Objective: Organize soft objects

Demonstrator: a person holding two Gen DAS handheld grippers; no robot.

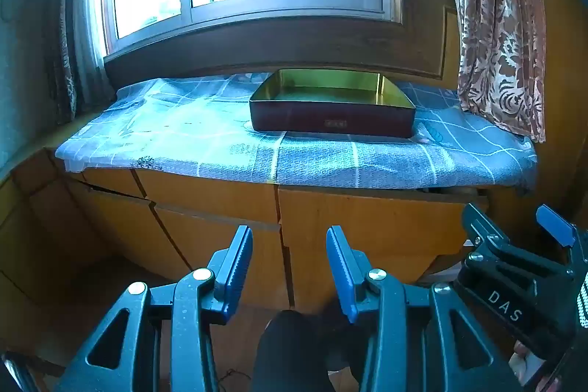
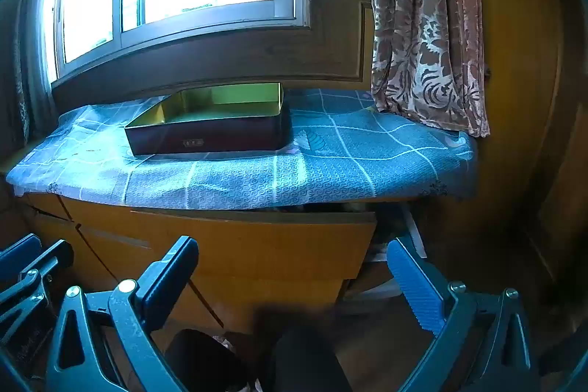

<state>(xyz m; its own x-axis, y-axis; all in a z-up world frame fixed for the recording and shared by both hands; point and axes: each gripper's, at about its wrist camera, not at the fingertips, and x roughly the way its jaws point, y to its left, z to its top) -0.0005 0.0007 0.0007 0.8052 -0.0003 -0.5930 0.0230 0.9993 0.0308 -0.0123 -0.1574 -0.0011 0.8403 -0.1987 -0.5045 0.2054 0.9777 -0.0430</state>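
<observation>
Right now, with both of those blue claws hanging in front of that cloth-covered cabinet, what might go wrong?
The tin sits on a loose blue cloth draped over the cabinet edge; snagging it could drag the tin off. The left gripper and right gripper, both open, hang close together and might bump. No soft object shows in either view.

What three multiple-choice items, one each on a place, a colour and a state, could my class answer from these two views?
1. The tin box stands:
A on the blue checked cloth
B on the floor
C on the window sill

2. The box's inside is:
A white
B golden
C blue

3. The left tongs and right tongs are:
A both open, holding nothing
B both shut
C gripping the curtain

Key: 1 A, cloth lies under it; 2 B, its inner walls gleam gold; 3 A, each pair shows a gap.
</observation>
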